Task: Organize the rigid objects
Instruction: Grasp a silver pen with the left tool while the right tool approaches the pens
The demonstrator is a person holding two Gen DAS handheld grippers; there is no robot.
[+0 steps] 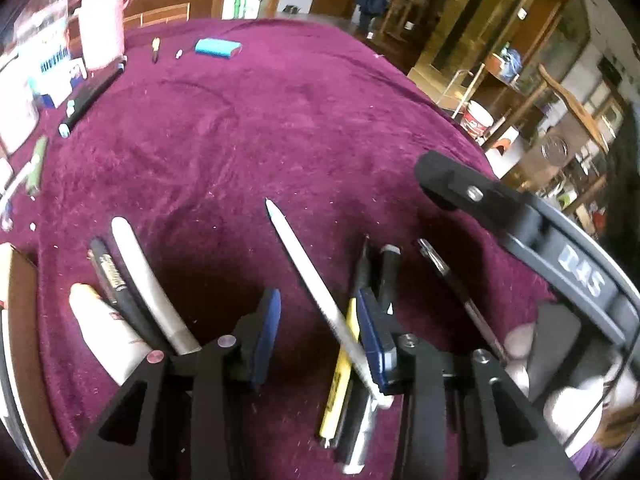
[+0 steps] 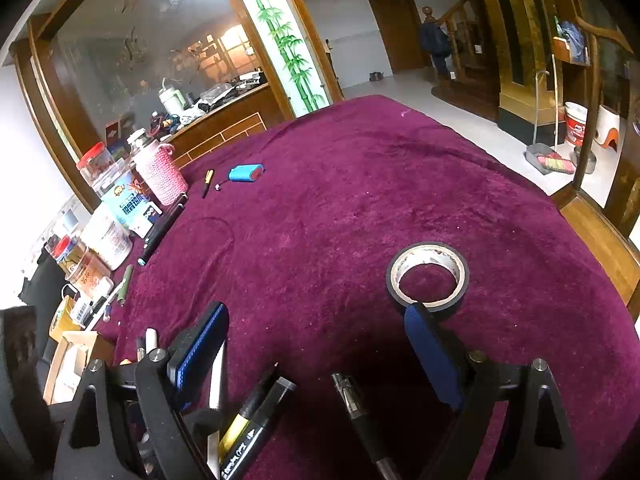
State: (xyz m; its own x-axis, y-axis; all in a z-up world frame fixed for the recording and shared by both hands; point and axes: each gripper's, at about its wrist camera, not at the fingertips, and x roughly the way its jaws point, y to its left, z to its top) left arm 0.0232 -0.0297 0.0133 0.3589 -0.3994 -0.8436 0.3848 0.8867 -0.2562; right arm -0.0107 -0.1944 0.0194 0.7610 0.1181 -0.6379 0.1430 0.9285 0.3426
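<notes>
In the left wrist view my left gripper [image 1: 318, 298] hangs over the purple cloth [image 1: 304, 128], its blue pads well apart. A thin white pen [image 1: 316, 288] slants between them, its lower end against the right pad and clear of the left one. A yellow pen [image 1: 340, 376] and black pens [image 1: 386, 272] lie under the right finger. A white tube [image 1: 108, 340], a black marker [image 1: 116, 288] and a silver-white pen [image 1: 148, 288] lie to the left. My right gripper [image 2: 316, 312] stands wide open and holds nothing. A tape roll [image 2: 428, 276] sits just past its right fingertip. A black-and-yellow marker [image 2: 256, 412] and a black pen [image 2: 360, 416] lie below it.
A blue case [image 2: 246, 172], a small yellow-black pen [image 2: 207, 182] and a long black stick [image 2: 164, 228] lie at the far left. A pink-sleeved bottle [image 2: 160, 172], jars and boxes crowd the left edge. A person [image 2: 436, 48] stands by the stairs.
</notes>
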